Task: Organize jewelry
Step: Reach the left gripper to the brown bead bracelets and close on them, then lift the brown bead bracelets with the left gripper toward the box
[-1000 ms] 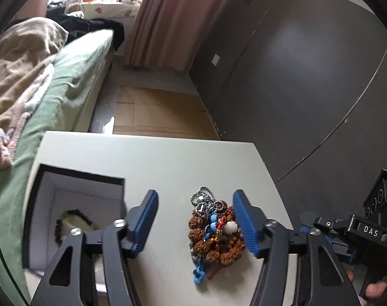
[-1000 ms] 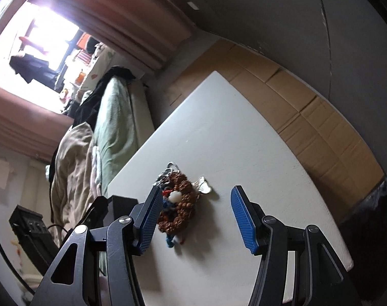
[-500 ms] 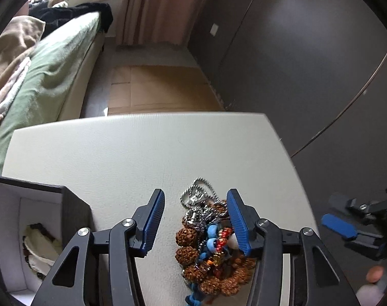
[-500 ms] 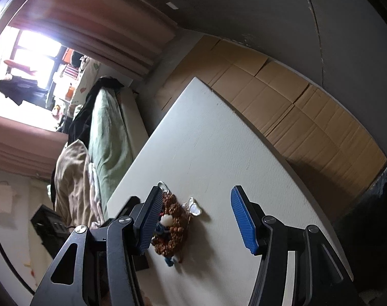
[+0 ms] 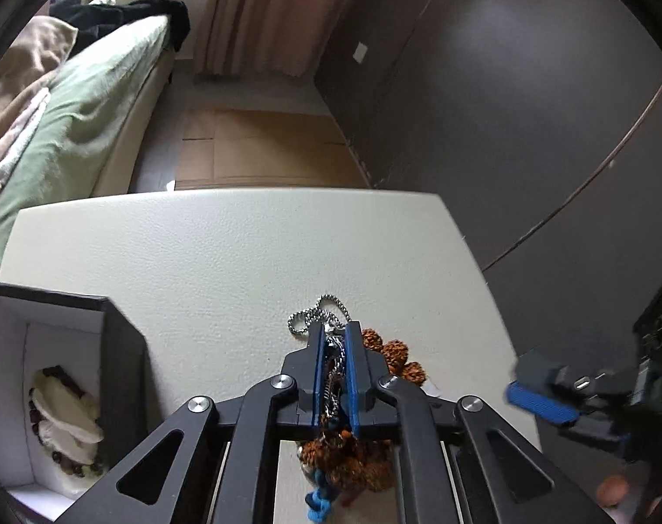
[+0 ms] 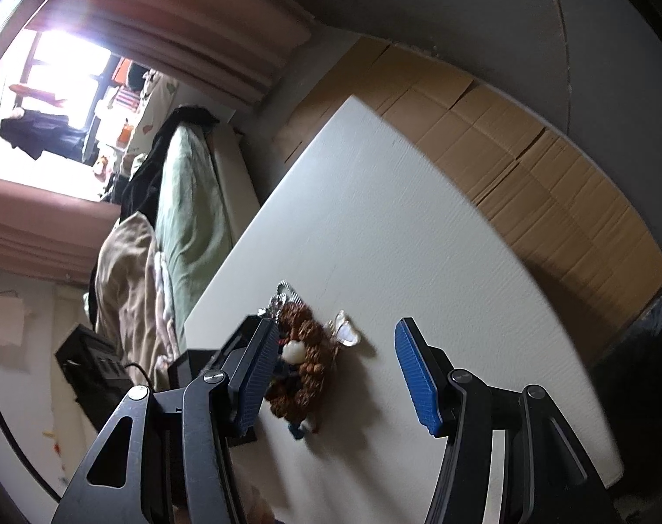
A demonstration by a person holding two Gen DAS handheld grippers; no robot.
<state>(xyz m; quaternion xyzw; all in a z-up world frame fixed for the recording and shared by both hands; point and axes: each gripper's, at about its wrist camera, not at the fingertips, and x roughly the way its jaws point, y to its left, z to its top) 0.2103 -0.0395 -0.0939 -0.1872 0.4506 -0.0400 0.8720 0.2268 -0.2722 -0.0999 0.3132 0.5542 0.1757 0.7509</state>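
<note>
The left gripper [image 5: 334, 340] has just closed its jaws, and its blue pads [image 5: 318, 371] now pinch a silver bead chain [image 5: 315, 316] at the far end of the jewelry pile [image 5: 392, 356]. The chain runs lengthwise between the pads, along the line of the fingers, and a loop of it curls out past the fingertips onto the white table [image 5: 226, 253], toward the table's far edge. The rest of the pile, a tangle of rough brown seed beads with a blue cord [image 5: 318, 504], lies under and just right of the gripper's body; its long axis runs roughly with the fingers, chain end far, blue cord end near.

Left of the pile on the same table stands an open black box [image 5: 121, 349] with a white lining, apart from the pile. A dark beaded bracelet wrapped on a pale cushion [image 5: 64, 410] rests inside it.

The right gripper [image 6: 335, 371] hangs above the table with its jaws held apart and nothing between the pads. Seen from its camera, the pile [image 6: 305, 362] lies just beside its left finger [image 6: 254, 375], with a white round bead [image 6: 294, 353] on top and a silver butterfly-shaped charm [image 6: 346, 332] at the pile's right edge. In the left wrist view this gripper [image 5: 543, 401] shows to the right of the pile, past the table's edge, blurred.
</note>
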